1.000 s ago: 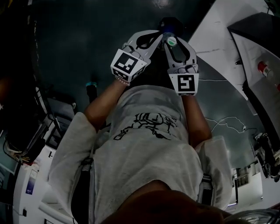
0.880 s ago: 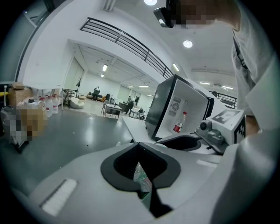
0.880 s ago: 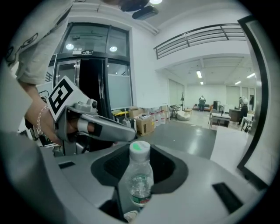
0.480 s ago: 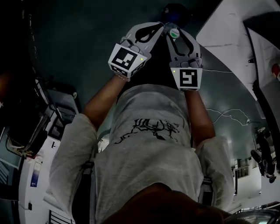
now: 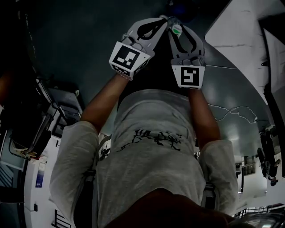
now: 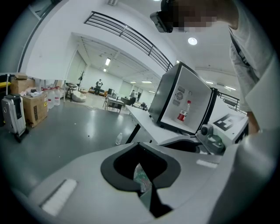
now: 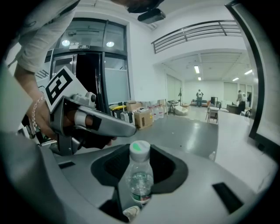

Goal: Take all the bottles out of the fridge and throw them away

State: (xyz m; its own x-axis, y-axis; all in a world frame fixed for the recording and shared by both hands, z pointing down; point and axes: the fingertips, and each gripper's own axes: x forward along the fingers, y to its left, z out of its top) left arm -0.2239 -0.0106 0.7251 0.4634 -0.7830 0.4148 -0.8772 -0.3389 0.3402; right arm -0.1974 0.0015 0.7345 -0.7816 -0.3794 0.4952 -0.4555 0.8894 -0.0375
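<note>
My right gripper [image 7: 140, 186] is shut on a small clear bottle [image 7: 140, 175] with a white cap marked green, held upright by its body. In the head view that bottle's cap [image 5: 177, 30] shows between the right gripper's fingers [image 5: 189, 42]. My left gripper [image 6: 142, 181] is shut on a crumpled piece of clear plastic [image 6: 140, 175], possibly a crushed bottle. Both grippers are held close together in front of the person, tips nearly touching [image 5: 165, 22]. The open fridge [image 6: 173, 98] stands on a white table, with a red-labelled bottle [image 6: 183, 111] inside.
A white table [image 5: 240, 40] lies to the right in the head view. A dark round thing [image 5: 180, 9] lies on the floor beyond the grippers. A clear bottle [image 6: 118, 139] lies on the grey floor. Boxes and a suitcase [image 6: 13, 116] stand far left.
Both grippers have sunk together, still side by side, each keeping its hold. In the head view they have slid a little toward the top edge.
</note>
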